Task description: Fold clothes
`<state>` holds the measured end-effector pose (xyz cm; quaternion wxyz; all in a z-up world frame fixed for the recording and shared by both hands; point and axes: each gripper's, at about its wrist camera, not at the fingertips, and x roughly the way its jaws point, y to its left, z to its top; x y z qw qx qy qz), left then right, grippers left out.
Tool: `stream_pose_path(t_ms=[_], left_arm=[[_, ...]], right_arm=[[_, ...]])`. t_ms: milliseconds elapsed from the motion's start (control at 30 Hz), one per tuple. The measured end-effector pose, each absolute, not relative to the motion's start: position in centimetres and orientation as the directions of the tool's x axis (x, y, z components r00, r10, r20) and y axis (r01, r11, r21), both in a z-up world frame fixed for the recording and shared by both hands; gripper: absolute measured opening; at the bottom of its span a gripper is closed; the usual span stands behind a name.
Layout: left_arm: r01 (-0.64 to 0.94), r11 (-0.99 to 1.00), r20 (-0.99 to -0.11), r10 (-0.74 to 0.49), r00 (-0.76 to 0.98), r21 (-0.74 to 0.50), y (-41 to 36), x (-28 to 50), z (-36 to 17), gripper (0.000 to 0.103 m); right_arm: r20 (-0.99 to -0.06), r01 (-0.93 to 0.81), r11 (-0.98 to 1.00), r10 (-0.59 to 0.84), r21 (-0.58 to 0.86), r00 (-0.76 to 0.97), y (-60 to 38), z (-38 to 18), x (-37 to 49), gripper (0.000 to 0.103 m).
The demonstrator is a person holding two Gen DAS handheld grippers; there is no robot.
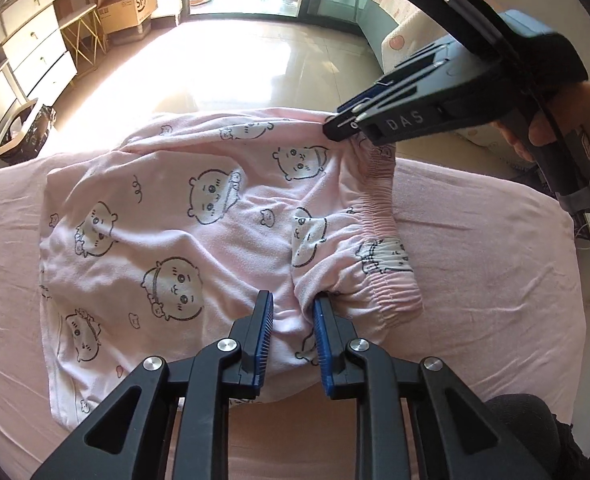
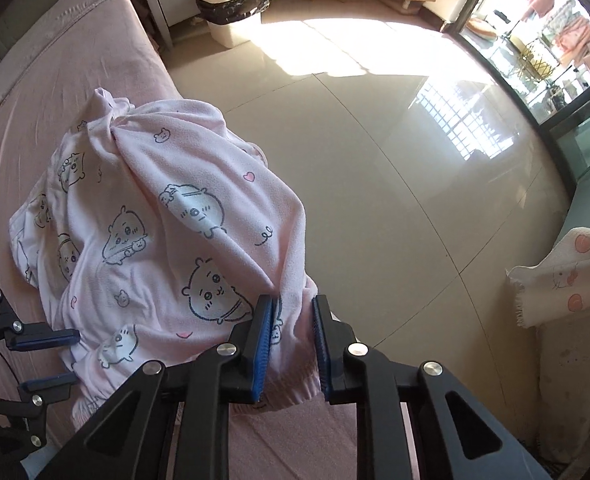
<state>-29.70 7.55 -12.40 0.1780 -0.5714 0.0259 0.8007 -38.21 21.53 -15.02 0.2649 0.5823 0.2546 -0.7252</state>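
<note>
Gripping pink pyjama shorts (image 1: 199, 216) — left gripper (image 1: 293, 308), right gripper (image 2: 293, 308).

A home bedroom: pink-sheeted bed (image 1: 475, 208), white drawers (image 1: 35, 52), lined bin (image 2: 231, 0).

One pink printed garment (image 1: 199, 216), two tools, one bin (image 2: 233, 4), one cardboard box (image 1: 129, 0).
</note>
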Motion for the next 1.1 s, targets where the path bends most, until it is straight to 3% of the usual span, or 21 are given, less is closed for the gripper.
stream_pose_path(t_ms=[300,433,600,867,967,1033,1100], left_arm=[[-0.123,-0.984,-0.909,0.167,-0.382,-0.129,0.2,-30.8,-10.8,0.015],[-0.111,-0.984,-0.905,0.174,-0.387,-0.142,0.3,-29.5,-11.0,0.015],[-0.136,-0.983,-0.916,0.168,-0.365,-0.127,0.8,-28.2,-11.2,0.015],[-0.286,-0.947,-0.96,0.204,-0.192,-0.144,5.7,-27.8,-13.1,0.017],[-0.326,-0.939,-0.966,0.177,-0.188,-0.108,7.8,-27.2,-13.6,0.026],[-0.362,-0.925,-0.96,0.197,-0.197,-0.115,9.2,-26.6,-13.5,0.042],[-0.406,-0.91,-0.959,0.189,-0.213,-0.089,10.9,-25.7,-13.4,0.085]], right_arm=[[-0.936,0.653,-0.753,-0.163,-0.086,-0.312,22.4,-11.4,-35.1,0.019],[-0.854,0.605,-0.757,-0.126,-0.246,-0.504,23.7,-10.1,-34.3,0.022],[-0.756,0.602,-0.648,-0.061,-0.466,-0.651,24.8,-10.4,-33.4,0.056],[-0.693,0.639,-0.429,-0.04,-0.638,-0.72,26.6,-10.3,-26.9,0.066],[-0.694,0.645,-0.407,-0.038,-0.646,-0.719,26.8,-11.2,-25.5,0.069],[-0.699,0.649,-0.412,-0.037,-0.64,-0.714,26.9,-11.7,-24.9,0.069],[-0.704,0.65,-0.417,-0.034,-0.635,-0.709,27.1,-12.2,-24.4,0.07]])
